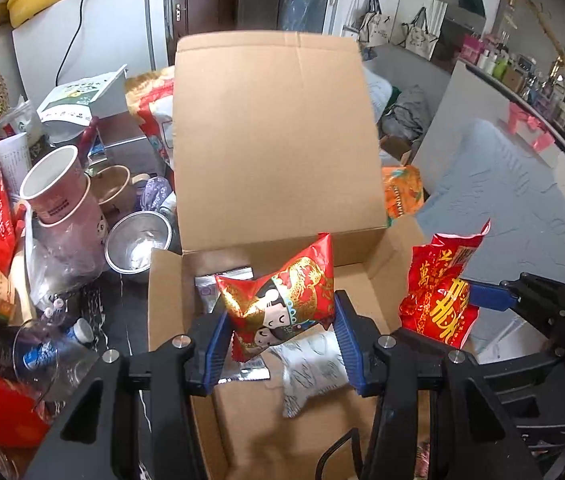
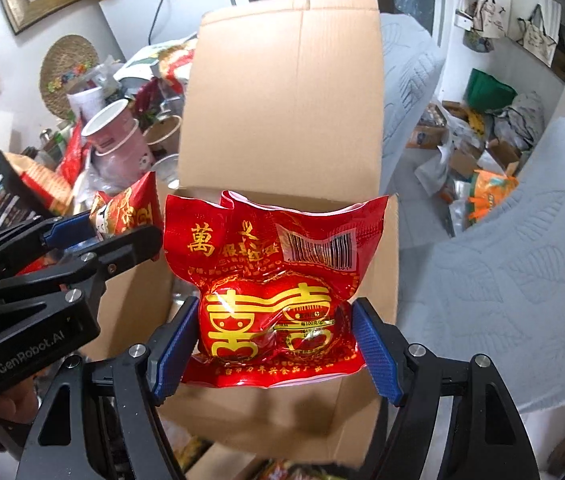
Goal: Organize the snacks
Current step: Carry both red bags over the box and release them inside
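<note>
Left gripper (image 1: 280,334) pinches a cartoon-print red snack packet (image 1: 278,304) over the open cardboard box (image 1: 274,128); at three o'clock, right gripper (image 2: 274,344) clamps a red barcode pouch (image 2: 274,280).

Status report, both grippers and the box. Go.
Left gripper shut on cartoon snack packet, over open cardboard box. Right gripper shut on red gold-lettered packet, above same box. Nothing blocking the opening.

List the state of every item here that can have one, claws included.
Cardboard box: open, lid flap upright.
Left claw: shut on cartoon snack packet, above the box.
Right claw: shut on red barcode packet, above the box.
Silver packets: lying inside the box.
Pink paper cups: stacked, tilted.
Steel bowl: upright.
</note>
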A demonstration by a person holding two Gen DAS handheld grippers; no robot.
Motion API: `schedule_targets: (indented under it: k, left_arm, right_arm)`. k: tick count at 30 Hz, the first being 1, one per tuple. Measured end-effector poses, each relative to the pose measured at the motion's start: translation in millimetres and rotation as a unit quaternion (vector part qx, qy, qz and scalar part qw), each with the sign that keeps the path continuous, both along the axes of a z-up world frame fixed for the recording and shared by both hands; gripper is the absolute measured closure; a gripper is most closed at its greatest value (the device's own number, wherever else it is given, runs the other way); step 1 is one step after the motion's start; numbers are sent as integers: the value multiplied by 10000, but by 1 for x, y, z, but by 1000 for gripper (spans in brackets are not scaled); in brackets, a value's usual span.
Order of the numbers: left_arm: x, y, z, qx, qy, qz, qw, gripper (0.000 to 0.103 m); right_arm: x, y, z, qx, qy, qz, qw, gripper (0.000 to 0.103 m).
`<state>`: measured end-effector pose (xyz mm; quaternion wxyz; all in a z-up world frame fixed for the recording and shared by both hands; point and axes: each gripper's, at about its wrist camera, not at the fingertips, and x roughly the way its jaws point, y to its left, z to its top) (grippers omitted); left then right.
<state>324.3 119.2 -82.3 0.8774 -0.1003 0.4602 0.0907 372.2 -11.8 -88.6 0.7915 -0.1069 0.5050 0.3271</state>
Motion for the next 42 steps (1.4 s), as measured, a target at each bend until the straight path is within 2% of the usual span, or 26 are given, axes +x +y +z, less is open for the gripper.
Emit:
schedule_targets:
  k: [10,16,21,23,29,35,42]
  left_arm:
    - [28,19,-43,34,457,126,9989,55]
    - [37,20,-65,152,800,129,9966,54]
    - [44,28,-76,-120,1019,269,9944,50]
    - [44,28,-77,-65,1060,336,9938,48]
    - [40,21,-66,209,967,308,9946,32]
    - [35,18,-47,222,845,261,9958,31]
    - [20,8,-8,264,529,233,9980,31]
  right_arm:
    - [27,22,-40,-389,188,15,9991,27]
    - [29,34,-57,-713,213,76,9972,26]
    - [30,37,-59,-786,108,73,9968,26]
    - [31,38,-60,-880,117,68,9960,26]
    - [27,33,-55,-932,126,-8,9956,26]
    - [18,28,-37,-876,18,-82,9961,26]
    - [9,18,0,-726,-246,-186,9969,26]
